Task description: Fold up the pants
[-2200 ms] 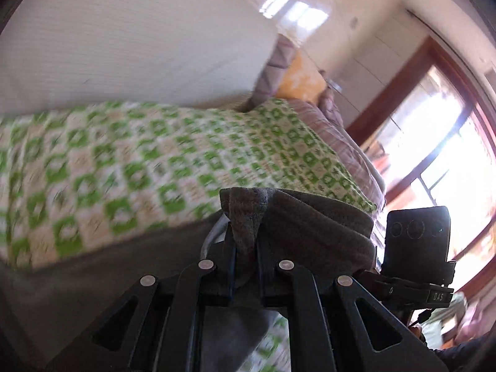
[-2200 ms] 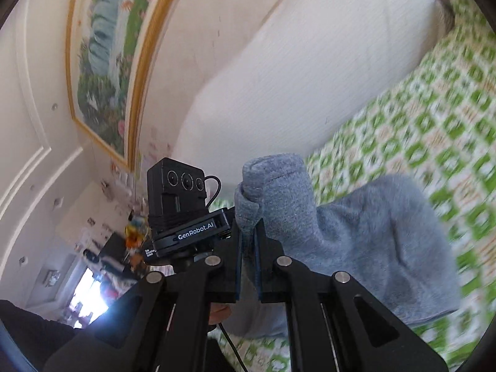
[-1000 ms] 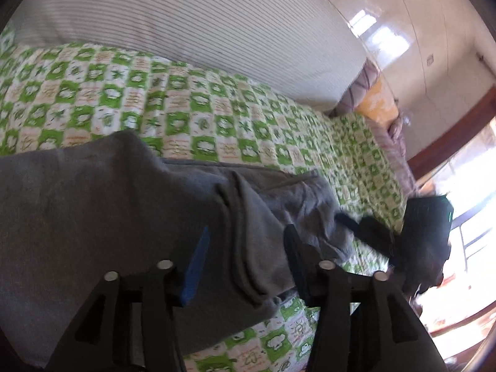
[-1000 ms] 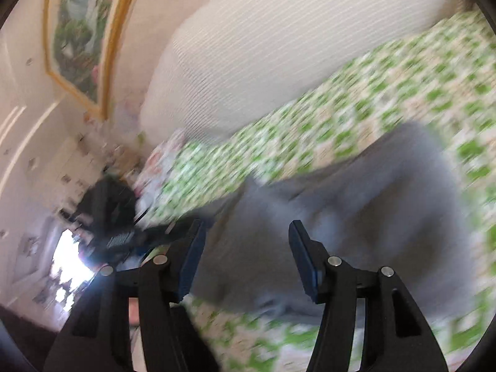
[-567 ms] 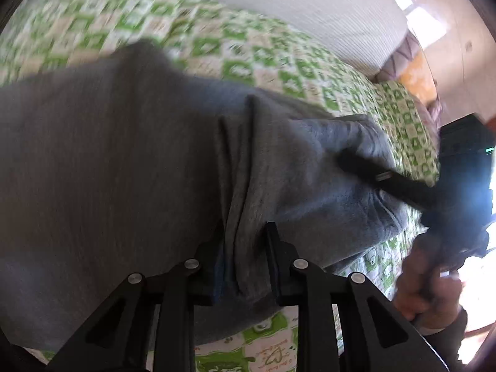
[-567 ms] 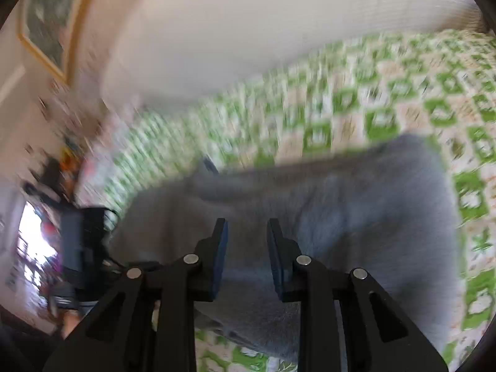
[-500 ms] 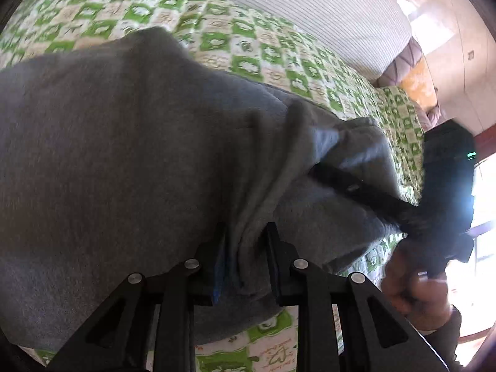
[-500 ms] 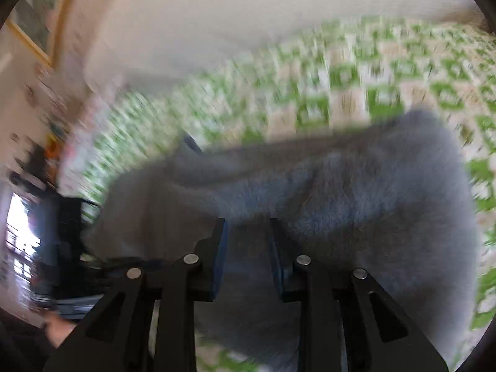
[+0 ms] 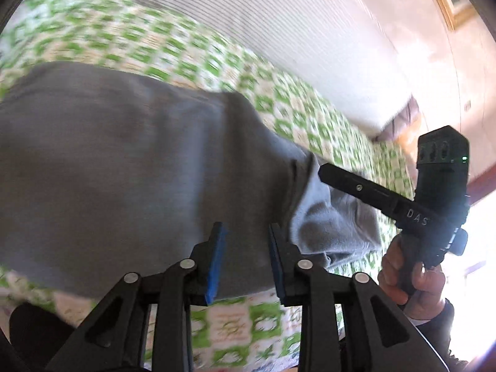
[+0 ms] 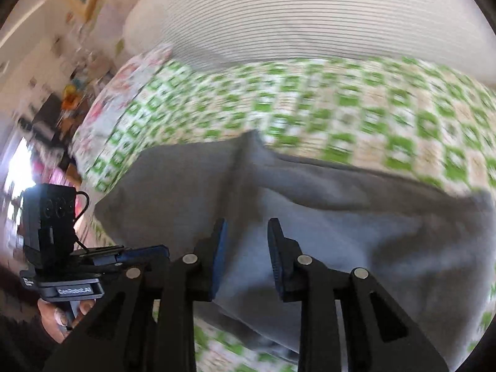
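Pants: the grey pants [image 9: 130, 167] lie folded on your bed's green-checked sheet [image 9: 313, 114], a lighter lining showing at one end.
Left gripper [image 9: 245, 248]: your jaws gape just over the cloth's near edge, nothing between them.
Right gripper [image 10: 246, 245]: jaws parted too, hovering over the fold, gripping nothing.
Behind: the striped white bolster [image 10: 310, 15] runs along the far side.

right tool [image 10: 246, 232] parted (empty), over grey pants [image 10: 325, 217]
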Demonstrator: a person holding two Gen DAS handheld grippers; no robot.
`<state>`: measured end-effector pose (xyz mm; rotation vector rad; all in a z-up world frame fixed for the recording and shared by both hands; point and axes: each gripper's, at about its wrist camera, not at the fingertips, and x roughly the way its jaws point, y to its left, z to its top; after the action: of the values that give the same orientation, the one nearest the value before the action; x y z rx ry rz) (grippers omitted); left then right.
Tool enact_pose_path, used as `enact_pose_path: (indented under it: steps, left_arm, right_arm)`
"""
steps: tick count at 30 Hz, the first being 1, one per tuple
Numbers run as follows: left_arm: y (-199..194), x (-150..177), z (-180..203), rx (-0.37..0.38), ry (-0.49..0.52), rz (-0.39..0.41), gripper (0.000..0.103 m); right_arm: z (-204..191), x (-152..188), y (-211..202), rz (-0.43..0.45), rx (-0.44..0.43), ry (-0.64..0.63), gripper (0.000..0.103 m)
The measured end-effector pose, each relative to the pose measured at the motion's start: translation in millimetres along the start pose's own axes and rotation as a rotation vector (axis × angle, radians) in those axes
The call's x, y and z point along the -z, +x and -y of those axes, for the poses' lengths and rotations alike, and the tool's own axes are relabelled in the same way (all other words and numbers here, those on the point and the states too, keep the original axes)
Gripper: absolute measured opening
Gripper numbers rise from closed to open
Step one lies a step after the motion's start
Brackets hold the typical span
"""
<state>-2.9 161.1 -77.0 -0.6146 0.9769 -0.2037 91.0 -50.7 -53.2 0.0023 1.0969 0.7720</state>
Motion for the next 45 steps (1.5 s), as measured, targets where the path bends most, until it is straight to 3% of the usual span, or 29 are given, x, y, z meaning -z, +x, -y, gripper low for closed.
enact_pose_path:
  steps: [2,4,11,15,21,27,31,37,38,39,42,45]
  left_arm:
    - [-23,2,-17,-0.009,-0.041,0.044,0.037]
    - [-42,5,-31,-0.028,-0.087,0.087,0.043]
    - [-98,25,-100,-0.07,-0.28,0.208,0.045]
    - [-102,37,-134,-0.067,-0.39,0.221,0.049]
    - [-93,43,-177,0.024,-0.534,0.208,0.054]
    - [-75,37,-199,0.045,-0.598,0.192,0.059]
    - [-67,40,-209,0.012,-0.636,0.197,0.059]
    - [-63,40,-203,-0.022,-0.617,0.215,0.055]
    - [-62,39,-200,-0.04,-0.605,0.218,0.052]
    - [-62,37,-197,-0.065,-0.589,0.222,0.042]
    - [-60,33,-191,-0.084,-0.568,0.231,0.037]
    - [-64,33,-182,-0.105,-0.551,0.242,0.033]
  right_arm:
    - [-20,-10,13,-0.018,-0.011,-0.044,0.049]
    - [-37,-19,23,-0.027,-0.03,-0.086,0.05]
    - [-109,-57,75,-0.11,-0.077,-0.247,0.05]
    - [-146,-76,106,-0.166,-0.088,-0.348,0.056]
    - [-195,-103,158,-0.246,-0.077,-0.479,0.062]
    - [-224,-128,210,-0.33,-0.081,-0.534,0.063]
    - [-241,-138,243,-0.377,-0.085,-0.555,0.065]
    - [-261,-123,301,-0.516,-0.066,-0.627,0.067]
    - [-262,-119,306,-0.531,-0.055,-0.642,0.06]
    - [-263,-111,311,-0.543,-0.043,-0.666,0.035]
    - [-258,-108,302,-0.501,-0.045,-0.653,0.017]
    - [-247,-116,275,-0.429,-0.083,-0.605,0.013]
